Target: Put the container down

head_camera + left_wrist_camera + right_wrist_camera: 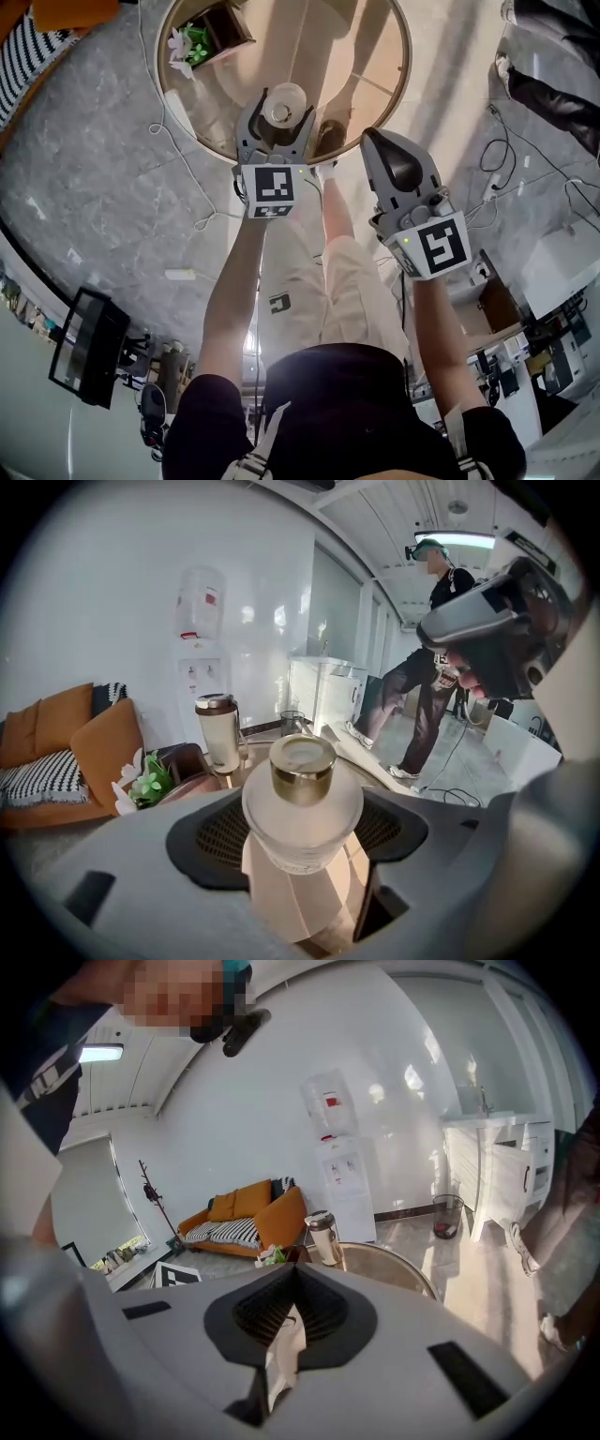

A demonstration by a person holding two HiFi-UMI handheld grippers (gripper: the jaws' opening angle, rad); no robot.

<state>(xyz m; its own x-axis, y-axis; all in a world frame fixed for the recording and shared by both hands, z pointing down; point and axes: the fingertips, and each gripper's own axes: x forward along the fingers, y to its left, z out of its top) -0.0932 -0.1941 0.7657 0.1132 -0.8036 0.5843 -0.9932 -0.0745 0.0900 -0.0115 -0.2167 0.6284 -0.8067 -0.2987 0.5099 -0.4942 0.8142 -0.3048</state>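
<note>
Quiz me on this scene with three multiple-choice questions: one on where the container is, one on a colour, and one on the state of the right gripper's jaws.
1. Where is the container?
A) on the sofa
B) between the jaws of the left gripper
C) on the floor

2. What colour is the container's cap?
A) gold
B) red
C) blue

3. How do the jaws of the right gripper stand?
A) wide apart
B) clamped on the container
C) together, holding nothing

Answers:
1 B, since the left gripper view shows the frosted container clasped between that gripper's jaws.
2 A, since the cap shines gold above the pale glass.
3 C, since the right gripper view shows the jaws closed on each other with nothing between them.
</note>
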